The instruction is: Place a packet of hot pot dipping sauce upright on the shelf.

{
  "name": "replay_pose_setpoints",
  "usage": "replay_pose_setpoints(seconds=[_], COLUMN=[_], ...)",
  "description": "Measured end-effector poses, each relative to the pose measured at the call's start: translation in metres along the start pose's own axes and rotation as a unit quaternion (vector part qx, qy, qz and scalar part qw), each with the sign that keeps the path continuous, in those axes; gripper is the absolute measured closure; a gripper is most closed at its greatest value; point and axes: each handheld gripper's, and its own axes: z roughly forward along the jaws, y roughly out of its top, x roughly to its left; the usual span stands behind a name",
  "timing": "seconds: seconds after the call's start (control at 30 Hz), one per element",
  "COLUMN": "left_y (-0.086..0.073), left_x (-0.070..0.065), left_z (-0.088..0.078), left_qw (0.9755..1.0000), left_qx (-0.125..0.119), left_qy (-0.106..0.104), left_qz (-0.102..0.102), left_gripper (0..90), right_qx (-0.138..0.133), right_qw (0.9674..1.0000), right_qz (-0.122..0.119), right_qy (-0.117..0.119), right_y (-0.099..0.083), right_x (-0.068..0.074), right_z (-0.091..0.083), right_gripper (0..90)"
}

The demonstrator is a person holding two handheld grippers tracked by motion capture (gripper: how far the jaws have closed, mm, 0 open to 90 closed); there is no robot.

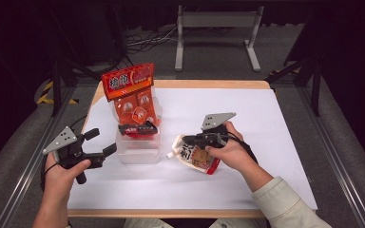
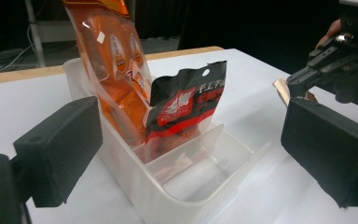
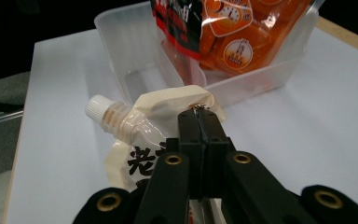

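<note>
Spout pouch pinched and lifted beside the clear bin

The right gripper (image 3: 200, 116) clamps its jaws on the top edge of the spout pouch (image 1: 196, 155) — held just right of the clear bin (image 1: 139, 154), likely bound for its empty front compartment — while the left gripper (image 1: 105, 154) waits with its jaws apart, near the bin's other side.

On the tabletop (image 1: 275, 142), the bin (image 1: 138, 153) is the landmark. The tall snack bag (image 1: 132, 95) stands in the bin's far compartment, with the dark packet (image 1: 138, 128) in front of it behind a divider; the nearest compartment comes next. The spouted pouch (image 1: 197, 154) lies just right of the bin, pinched by the right tool (image 1: 190, 140). The left tool (image 1: 102, 142) sits just left of the bin.
</note>
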Motion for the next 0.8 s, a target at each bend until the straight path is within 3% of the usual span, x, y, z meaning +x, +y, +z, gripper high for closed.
replay_pose_setpoints(seconds=[0.33,0.47,0.6,0.8], left_y=[0.003,0.005,0.008,0.011], left_x=[-0.009,-0.013,-0.022,-0.031], left_z=[0.004,0.006,0.010,0.017], left_qw=[0.9999,0.9995,0.9990,0.9979], left_qx=[0.002,-0.004,-0.004,-0.009], left_qy=[-0.012,-0.032,-0.045,-0.063], left_qz=[0.007,-0.002,0.008,0.015], left_gripper=[6.2,6.2,6.1,5.8], right_qx=[-0.060,-0.076,-0.102,-0.114], right_qw=[0.9980,0.9966,0.9936,0.9918], right_qz=[0.003,0.004,0.010,0.017], right_qy=[-0.019,-0.032,-0.048,-0.056], right_y=[0.009,0.010,0.013,0.013], right_x=[0.006,0.007,0.010,0.014], right_z=[-0.020,-0.025,-0.034,-0.039], right_gripper=[90.0,89.9,90.0,89.9])
